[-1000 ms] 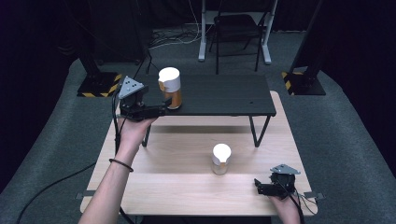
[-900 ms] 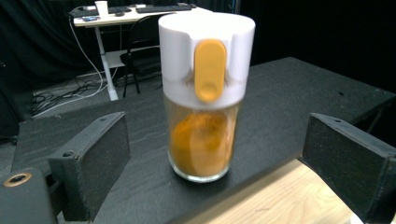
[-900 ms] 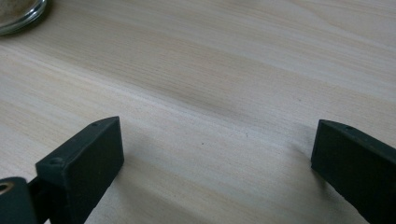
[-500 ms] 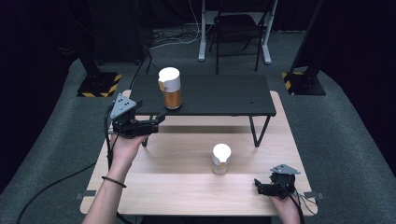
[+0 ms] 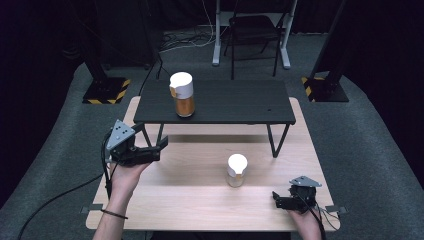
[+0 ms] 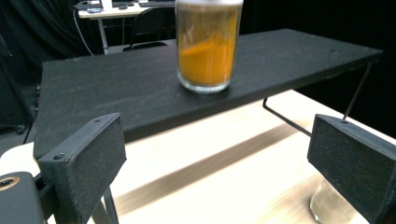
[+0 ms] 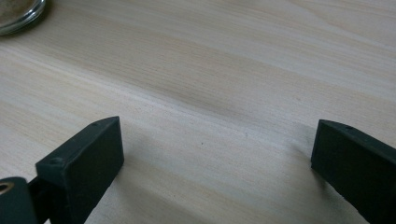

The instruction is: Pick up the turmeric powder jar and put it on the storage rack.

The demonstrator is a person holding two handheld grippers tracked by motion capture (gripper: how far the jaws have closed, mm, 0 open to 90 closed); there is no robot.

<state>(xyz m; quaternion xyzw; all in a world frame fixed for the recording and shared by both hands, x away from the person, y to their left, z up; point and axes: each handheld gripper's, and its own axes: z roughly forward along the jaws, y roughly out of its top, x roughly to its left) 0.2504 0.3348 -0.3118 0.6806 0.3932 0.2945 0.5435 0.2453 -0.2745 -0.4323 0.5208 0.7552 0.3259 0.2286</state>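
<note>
Both sets of jaws stand released and empty: the left gripper [image 5: 159, 145] hovers at centre left of the high view, and the right gripper [image 5: 278, 198] rests on the bench [image 5: 190, 200] at lower right. The orange-filled jar [image 5: 182, 95] stands on the black shelf [image 5: 240, 102] at upper centre, the small jar [image 5: 236, 170] on the bench at centre. Risk: a low approach could strike the shelf edge, and an off-centre closure could tip the tall jar.

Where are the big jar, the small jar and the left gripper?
big jar [image 5: 183, 102], high view, orange glass side.
small jar [image 5: 236, 173], high view, glass body.
left gripper [image 5: 159, 145], high view, between its open jaws.
</note>
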